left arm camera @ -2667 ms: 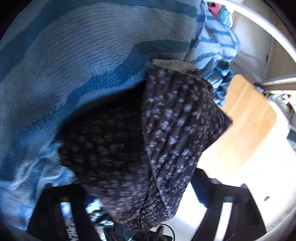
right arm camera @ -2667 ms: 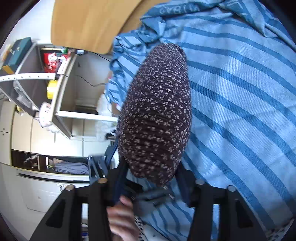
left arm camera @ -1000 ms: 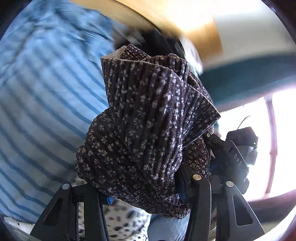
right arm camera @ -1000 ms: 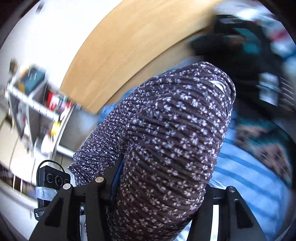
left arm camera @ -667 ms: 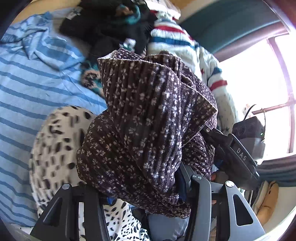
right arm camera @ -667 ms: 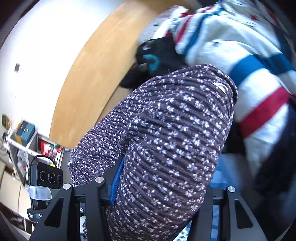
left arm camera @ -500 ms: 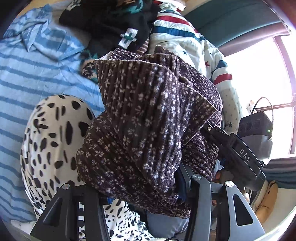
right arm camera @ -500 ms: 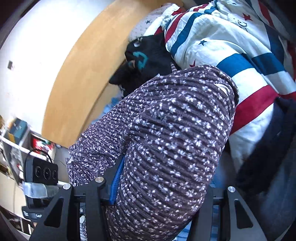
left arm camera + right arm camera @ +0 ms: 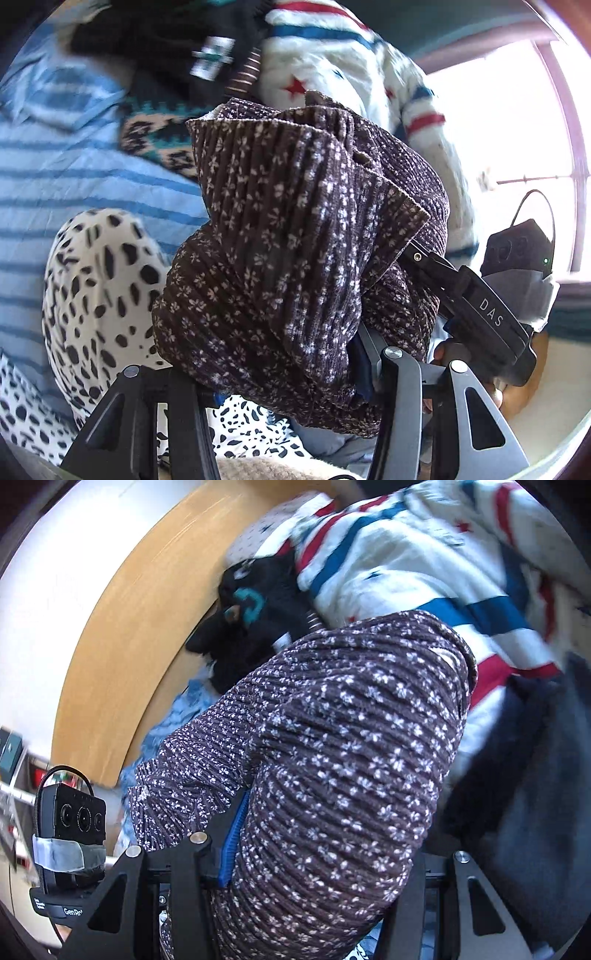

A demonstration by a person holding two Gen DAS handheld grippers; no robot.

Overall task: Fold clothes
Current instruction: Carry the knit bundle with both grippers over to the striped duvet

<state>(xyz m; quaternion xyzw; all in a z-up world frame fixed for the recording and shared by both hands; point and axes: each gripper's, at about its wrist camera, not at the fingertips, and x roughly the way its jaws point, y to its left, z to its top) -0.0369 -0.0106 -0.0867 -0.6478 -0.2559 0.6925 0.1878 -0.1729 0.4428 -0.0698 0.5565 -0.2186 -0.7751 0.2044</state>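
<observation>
**Floral bundle hangs between 2 claws over the bed**

A bed with a blue-striped sheet (image 9: 74,173) fills the background, with a wooden headboard (image 9: 122,635) at 10 o'clock in the right view. At 8 o'clock in the left view lies a leopard-print garment (image 9: 96,280); a star-and-stripe quilt (image 9: 351,74) sits at 12 o'clock. The left gripper (image 9: 280,373) is clamped on the brown floral garment (image 9: 295,236), which bulges up toward 12 o'clock. The right gripper (image 9: 314,853) grips the same cloth (image 9: 343,760), its long axis running from 8 to 2 o'clock. Both claws look equally near, so lowering it flat probably needs both together.
</observation>
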